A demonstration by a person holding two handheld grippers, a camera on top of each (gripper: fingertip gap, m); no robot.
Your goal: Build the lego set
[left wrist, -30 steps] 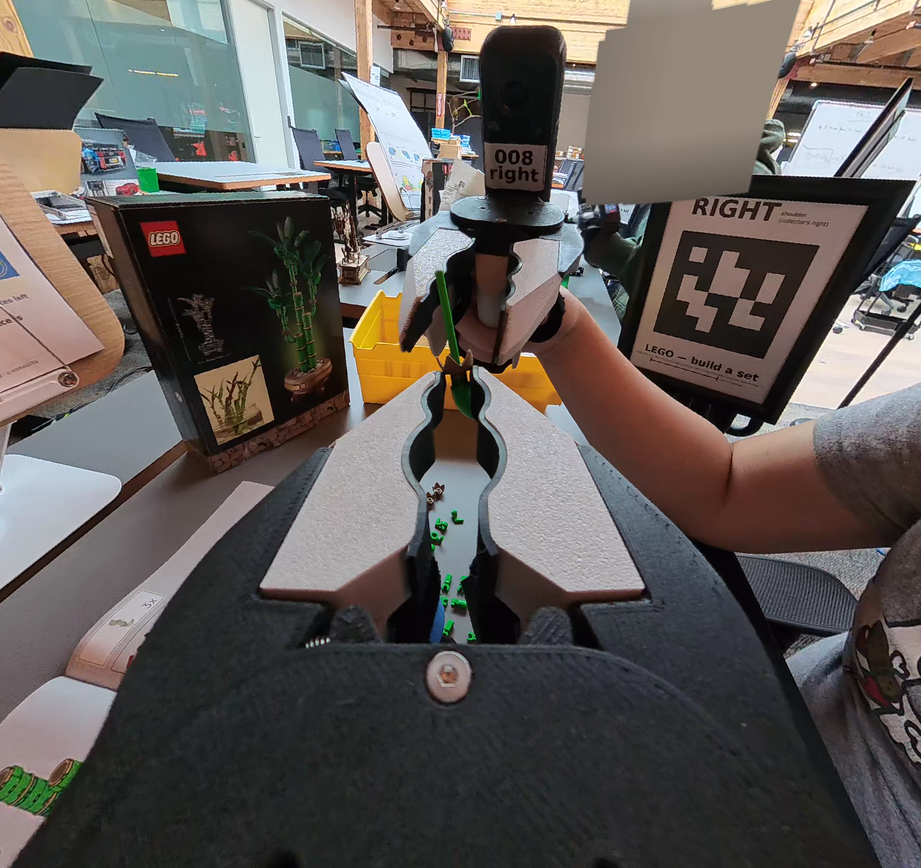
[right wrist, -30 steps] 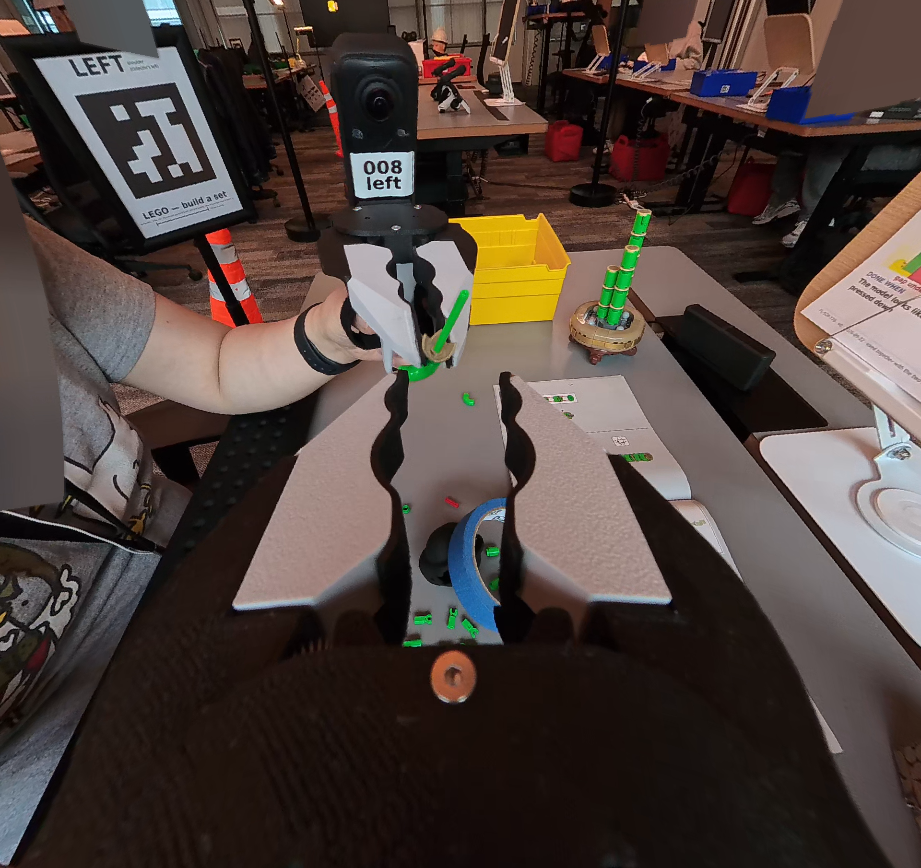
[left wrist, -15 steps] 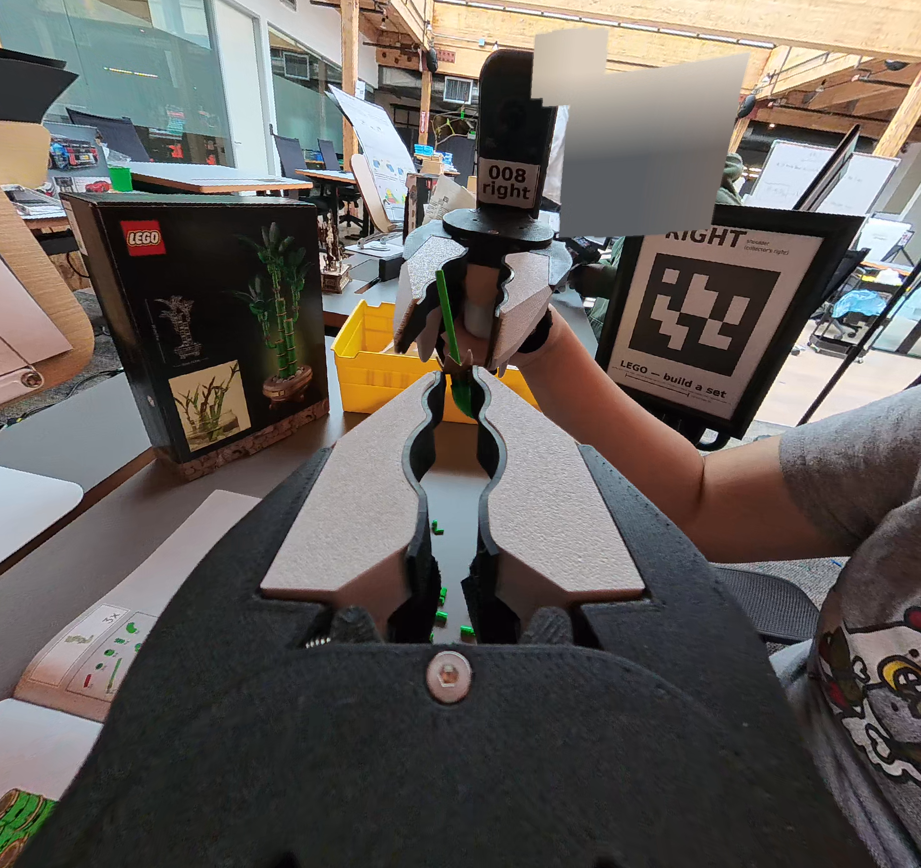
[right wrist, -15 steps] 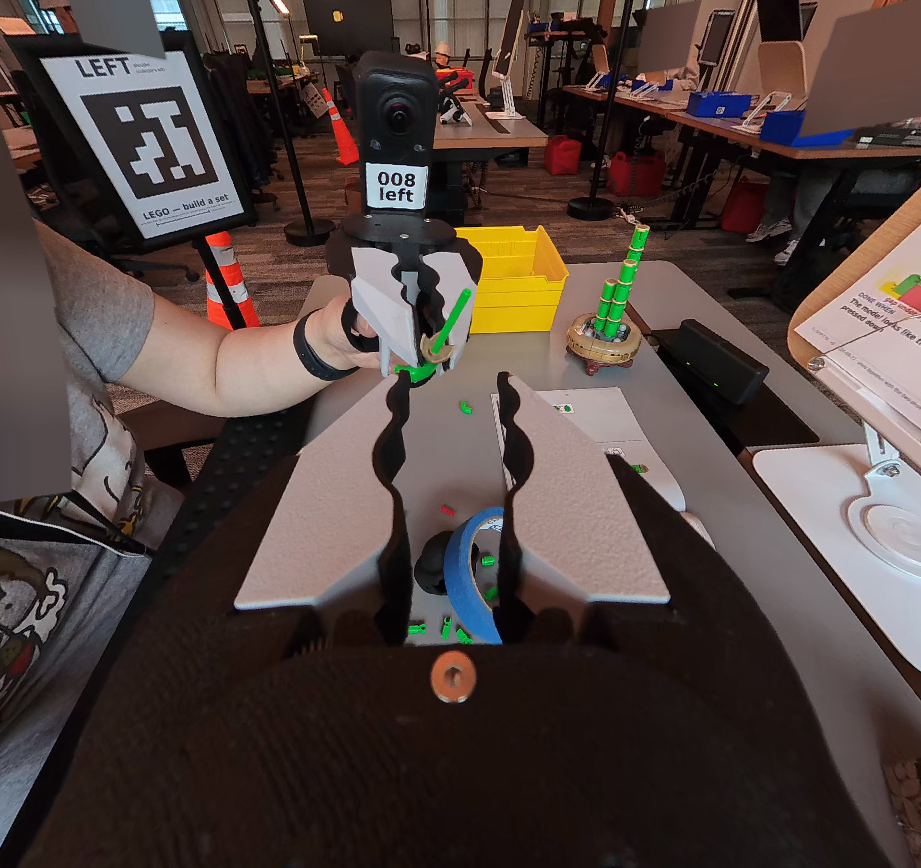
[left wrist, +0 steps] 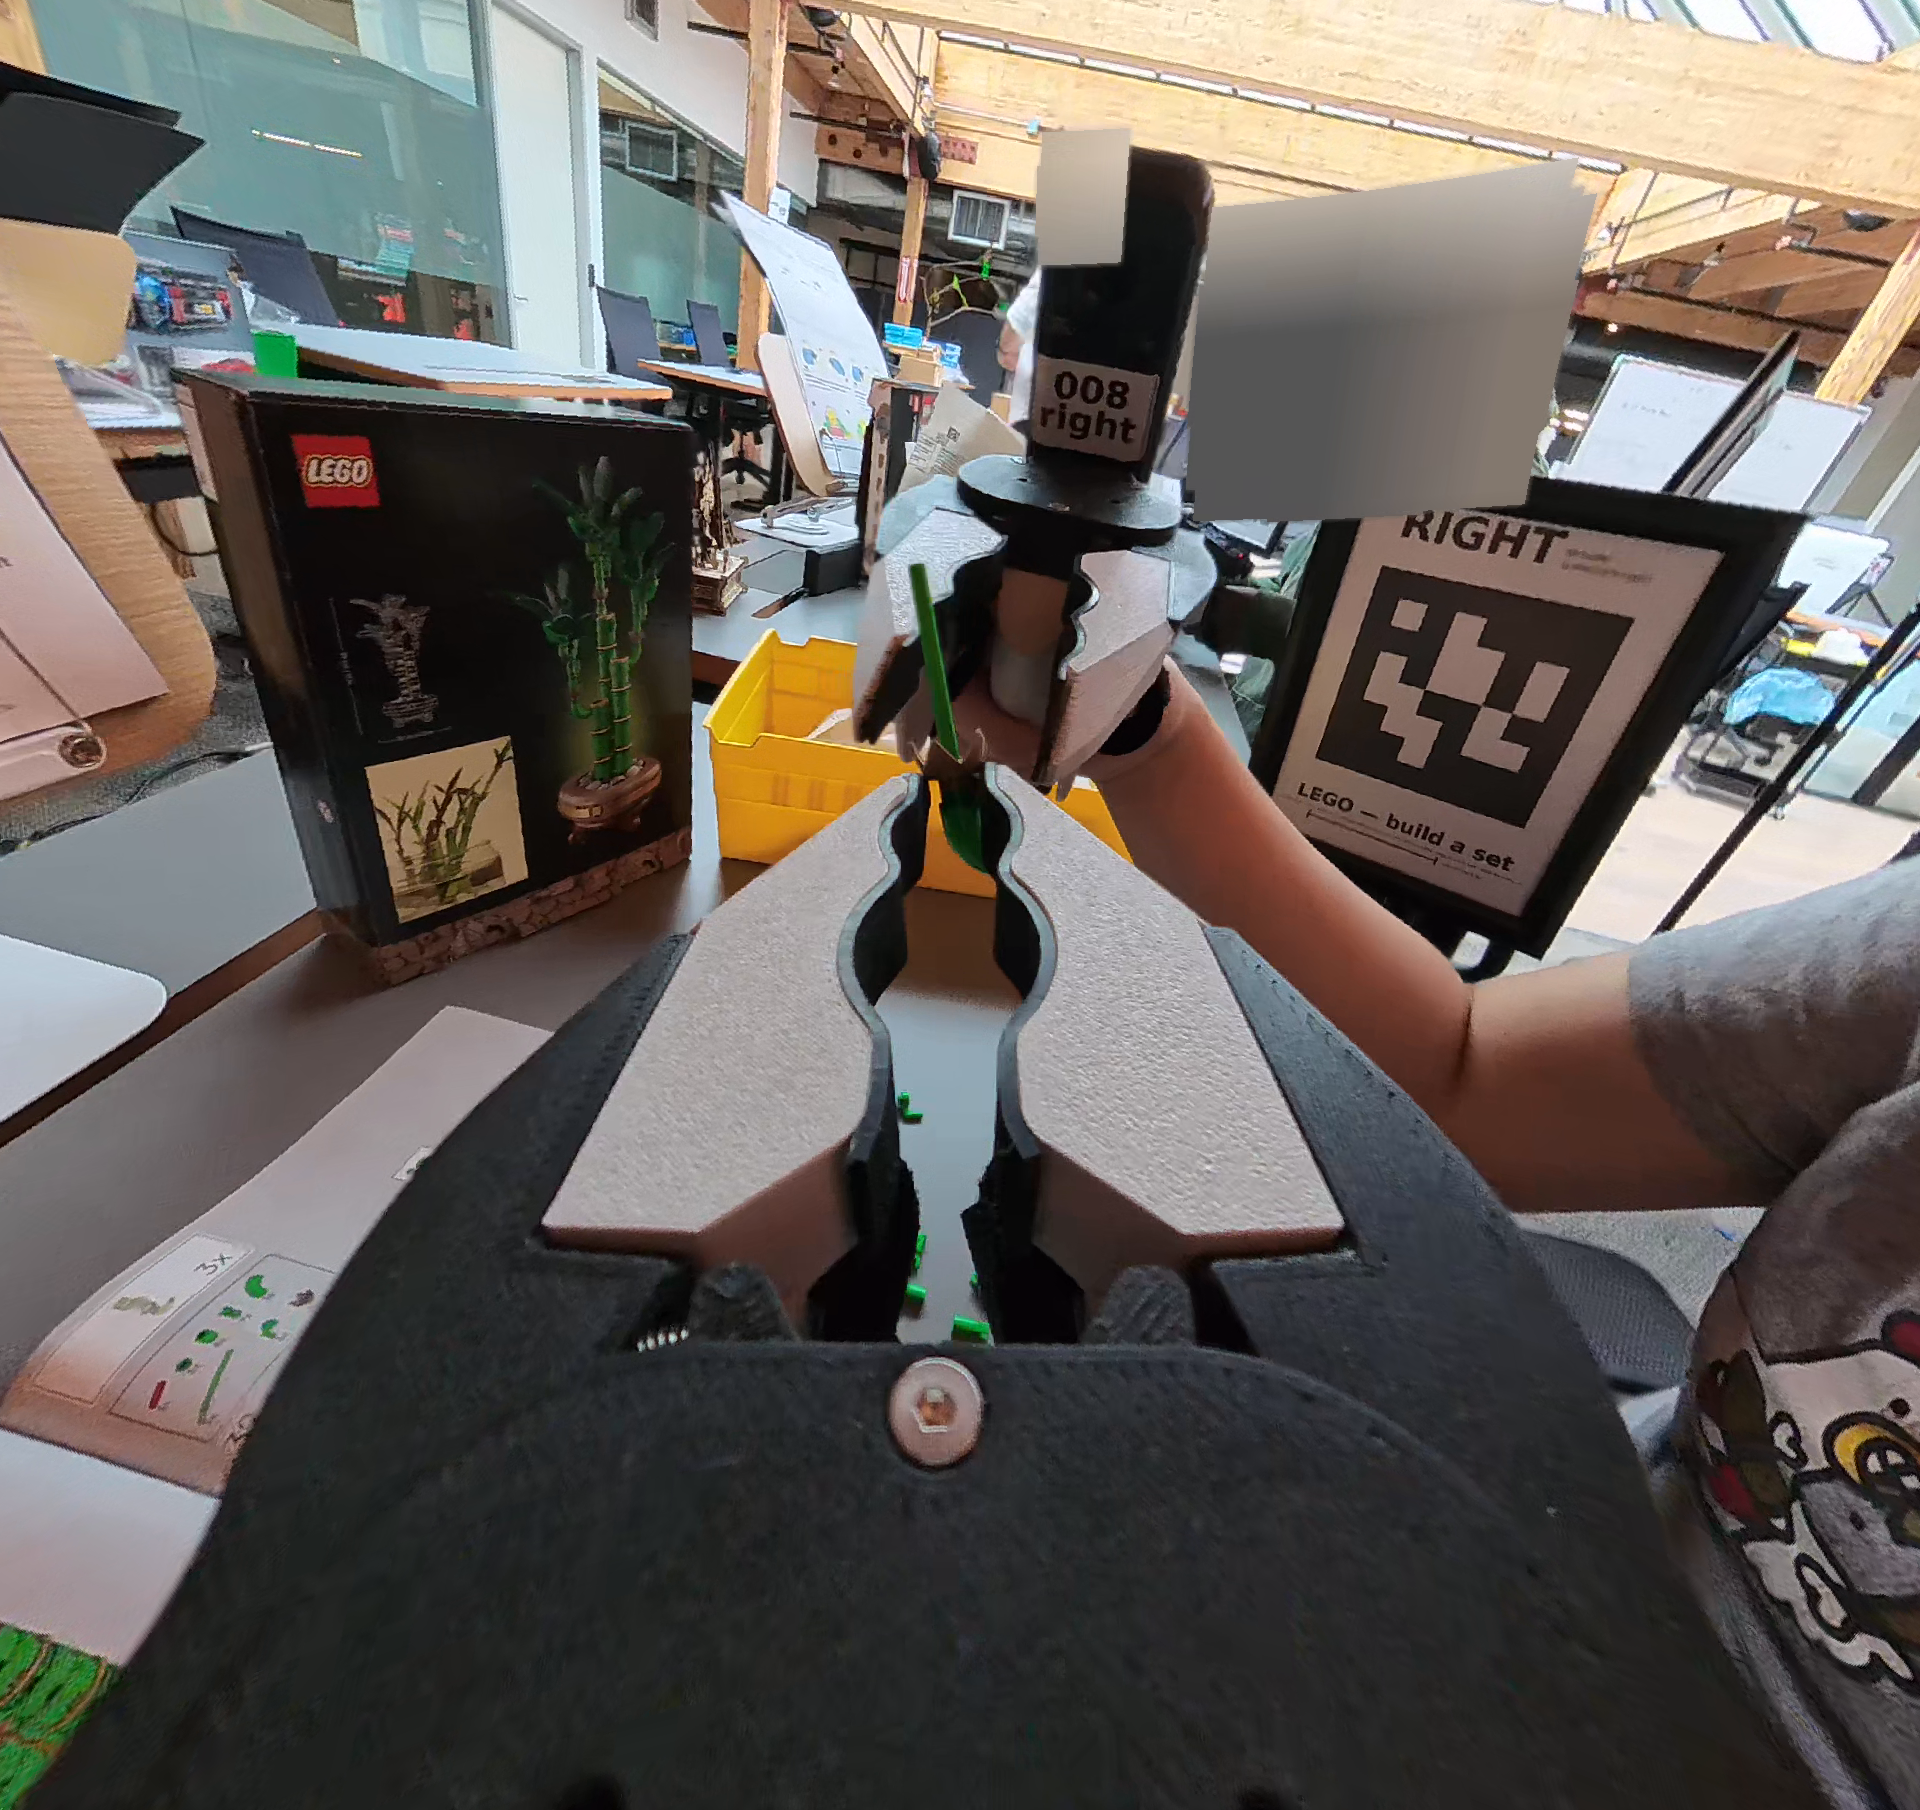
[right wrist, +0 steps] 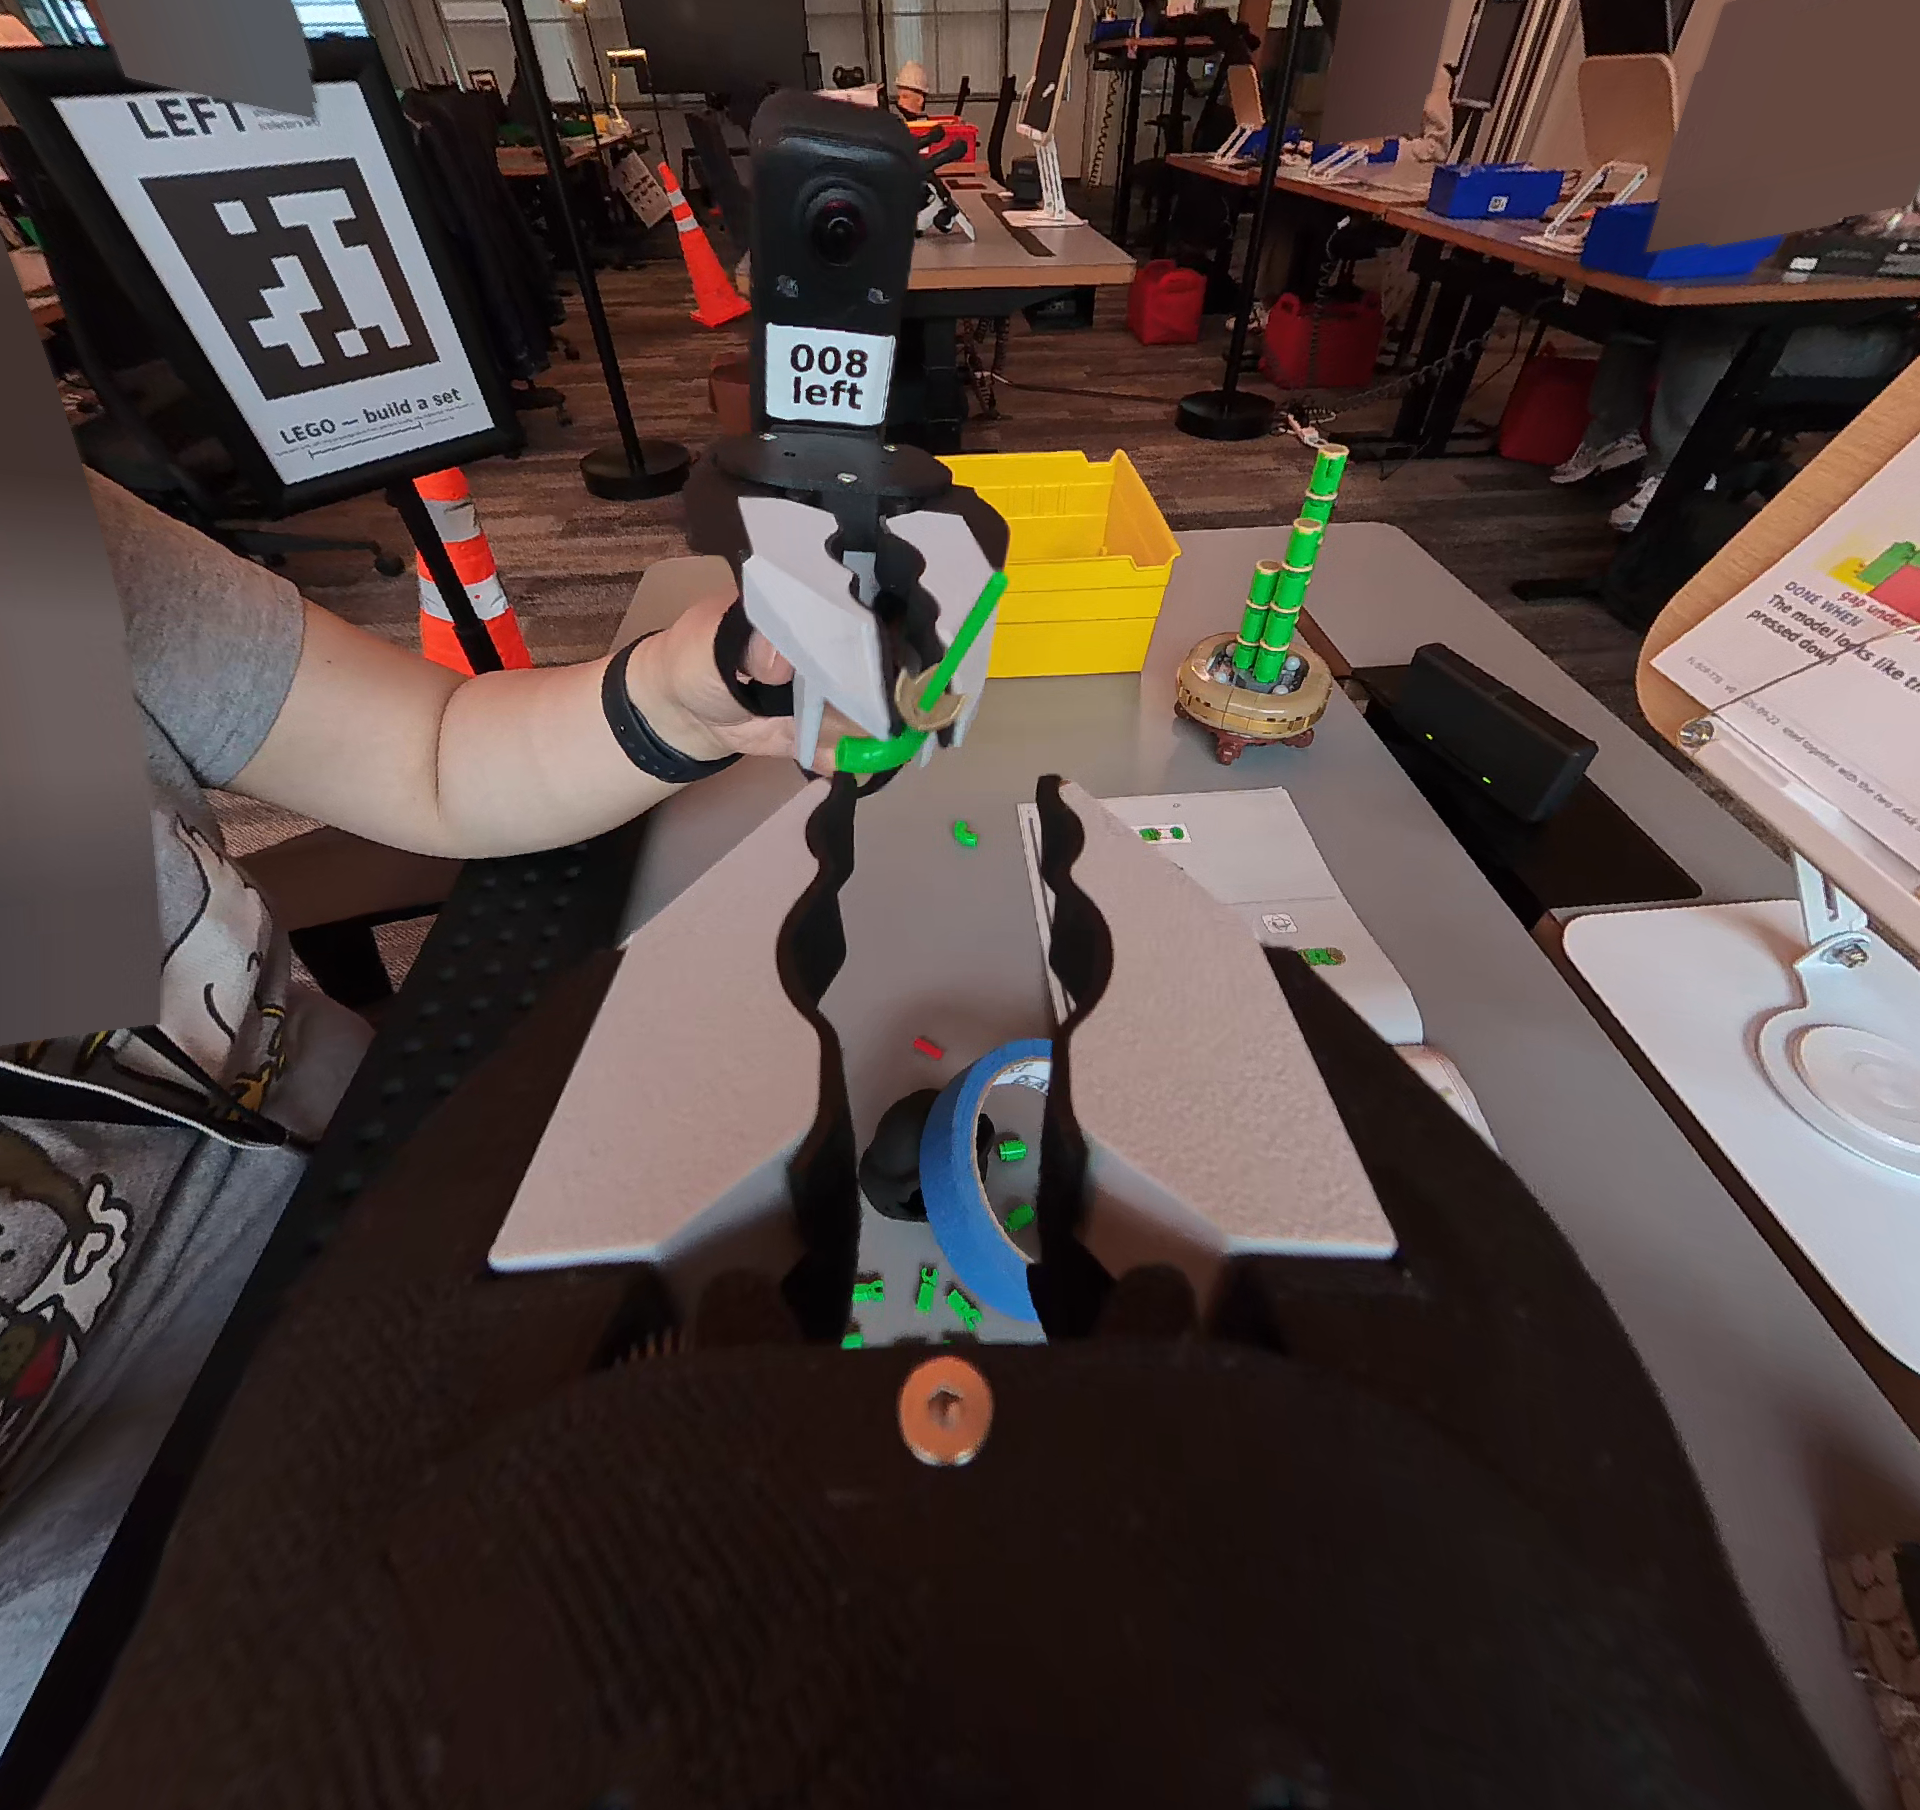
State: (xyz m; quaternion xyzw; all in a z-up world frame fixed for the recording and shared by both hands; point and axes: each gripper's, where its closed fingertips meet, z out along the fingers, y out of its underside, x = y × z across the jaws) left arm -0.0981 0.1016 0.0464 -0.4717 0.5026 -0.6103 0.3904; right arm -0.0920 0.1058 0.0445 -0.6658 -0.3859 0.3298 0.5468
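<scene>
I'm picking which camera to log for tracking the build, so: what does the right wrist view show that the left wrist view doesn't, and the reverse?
Only the right wrist view shows the partly built bamboo model standing on the table, the blue tape roll, a black speaker and the open right gripper.

Only the left wrist view shows the set's box standing upright.

Both show the yellow bin, loose green pieces, the instruction booklet and the left gripper shut on a green stem piece.
</scene>
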